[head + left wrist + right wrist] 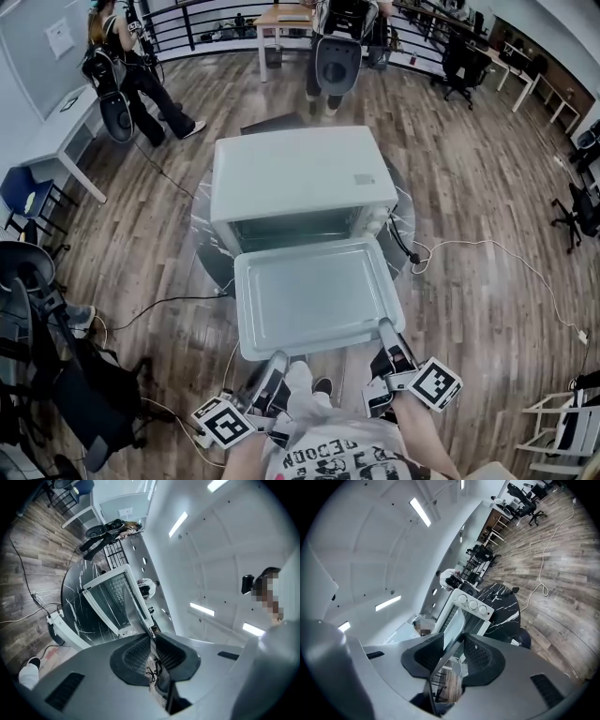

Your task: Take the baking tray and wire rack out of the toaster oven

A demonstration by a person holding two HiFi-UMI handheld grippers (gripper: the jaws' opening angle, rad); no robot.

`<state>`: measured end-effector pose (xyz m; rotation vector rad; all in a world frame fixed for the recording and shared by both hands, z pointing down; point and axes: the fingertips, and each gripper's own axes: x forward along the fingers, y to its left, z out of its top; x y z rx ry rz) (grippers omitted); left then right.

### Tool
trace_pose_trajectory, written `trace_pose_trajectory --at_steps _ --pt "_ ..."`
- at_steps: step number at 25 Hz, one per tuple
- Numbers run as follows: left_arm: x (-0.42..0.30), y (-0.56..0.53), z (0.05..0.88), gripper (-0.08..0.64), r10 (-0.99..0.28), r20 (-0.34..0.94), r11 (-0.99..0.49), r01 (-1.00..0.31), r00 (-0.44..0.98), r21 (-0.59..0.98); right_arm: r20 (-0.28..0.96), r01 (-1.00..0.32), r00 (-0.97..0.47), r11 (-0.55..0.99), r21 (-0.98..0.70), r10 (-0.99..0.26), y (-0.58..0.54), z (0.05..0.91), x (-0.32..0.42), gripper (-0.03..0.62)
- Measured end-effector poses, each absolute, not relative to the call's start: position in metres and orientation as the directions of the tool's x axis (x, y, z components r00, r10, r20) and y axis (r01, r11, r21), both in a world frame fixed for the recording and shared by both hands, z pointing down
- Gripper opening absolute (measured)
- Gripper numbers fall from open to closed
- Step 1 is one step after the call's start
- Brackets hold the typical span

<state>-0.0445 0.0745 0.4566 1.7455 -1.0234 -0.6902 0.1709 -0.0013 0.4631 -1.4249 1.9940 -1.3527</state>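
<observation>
A pale metal baking tray (314, 295) hangs level in front of the white toaster oven (300, 178), whose front opening (295, 228) gapes dark behind it. My left gripper (274, 364) is shut on the tray's near rim at the left, and my right gripper (387, 339) is shut on the same rim at the right. In the left gripper view the tray (139, 613) runs edge-on between the pads of the left gripper (152, 641). The right gripper (453, 641) pinches the tray (452, 630) likewise. Thin dark wires show under the rim between both pairs of jaws; whether they are the rack I cannot tell.
The oven stands on a round black marbled table (211, 262). Cables (487, 246) trail over the wooden floor on both sides. A white desk (56, 131) and office chairs (28, 281) are at the left, and people (141, 75) stand beyond the table.
</observation>
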Motion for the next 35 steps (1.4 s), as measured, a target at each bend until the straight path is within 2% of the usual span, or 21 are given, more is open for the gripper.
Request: trace_pose_trajectory --at_steps 21,35 --pt "-0.055 0.024 0.396 0.034 -0.835 -0.136 -0.361 -0.345 0.533 0.866 0.093 -0.521 -0.44 0.17 -0.837 -0.893 -0.054 0.396 0.161 0.126" --pt "-0.074 -0.04 0.396 0.034 -0.844 -0.121 -0.34 -0.347 0.523 0.874 0.16 -0.506 -0.412 0.079 -0.859 -0.897 -0.117 0.406 0.146 0.13"
